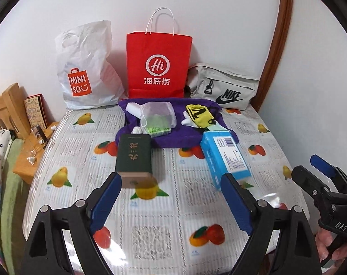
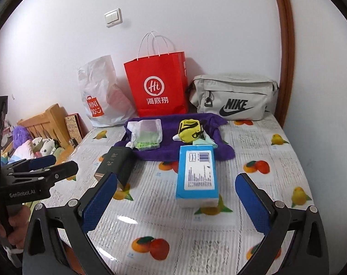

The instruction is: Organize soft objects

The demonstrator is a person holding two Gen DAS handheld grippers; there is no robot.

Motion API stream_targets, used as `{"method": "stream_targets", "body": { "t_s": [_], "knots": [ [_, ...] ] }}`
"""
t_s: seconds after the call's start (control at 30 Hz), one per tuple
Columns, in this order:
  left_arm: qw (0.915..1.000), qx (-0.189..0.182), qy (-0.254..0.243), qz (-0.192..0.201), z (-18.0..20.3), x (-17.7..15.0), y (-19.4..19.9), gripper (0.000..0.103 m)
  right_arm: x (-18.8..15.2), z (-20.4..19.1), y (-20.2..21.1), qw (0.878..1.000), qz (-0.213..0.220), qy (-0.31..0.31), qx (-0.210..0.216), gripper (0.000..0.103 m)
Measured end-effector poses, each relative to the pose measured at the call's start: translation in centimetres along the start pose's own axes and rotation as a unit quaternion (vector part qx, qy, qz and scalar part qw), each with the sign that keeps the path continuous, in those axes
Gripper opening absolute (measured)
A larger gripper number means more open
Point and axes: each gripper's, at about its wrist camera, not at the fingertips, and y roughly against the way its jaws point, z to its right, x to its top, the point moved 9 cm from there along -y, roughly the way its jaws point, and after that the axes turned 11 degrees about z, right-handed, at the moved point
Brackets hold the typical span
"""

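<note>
A purple towel [image 1: 173,137] [image 2: 171,153] lies at the back of the table. On it sit a white mesh pouch with something green inside [image 1: 158,119] [image 2: 148,133] and a yellow and white soft toy [image 1: 198,115] [image 2: 190,130]. A dark green box [image 1: 134,158] [image 2: 116,162] and a blue tissue pack [image 1: 226,158] [image 2: 197,174] lie in front of the towel. My left gripper [image 1: 171,197] is open and empty, just short of the green box. My right gripper [image 2: 175,199] is open and empty, just short of the tissue pack.
A white Miniso plastic bag [image 1: 86,68] [image 2: 102,98], a red paper bag [image 1: 158,66] [image 2: 157,84] and a grey Nike bag [image 1: 224,87] [image 2: 233,96] stand against the back wall. A fruit-print cloth [image 1: 173,217] covers the table. A wooden headboard [image 1: 8,105] is at left.
</note>
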Motion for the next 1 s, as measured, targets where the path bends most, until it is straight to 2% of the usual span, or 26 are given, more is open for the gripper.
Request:
{"method": "stream_targets", "body": {
  "t_s": [0.33, 1.0],
  "knots": [
    [1.0000, 0.001, 0.001, 0.007, 0.6, -2.4, 2.5, 0.088, -1.8, -0.2, 3.1, 1.000, 0.008, 0.003, -0.010, 0.101],
    [0.9998, 0.007, -0.008, 0.019, 1.1, -3.6, 4.5, 0.088, -2.8, -0.4, 5.3, 1.000, 0.017, -0.002, -0.004, 0.101]
  ]
}}
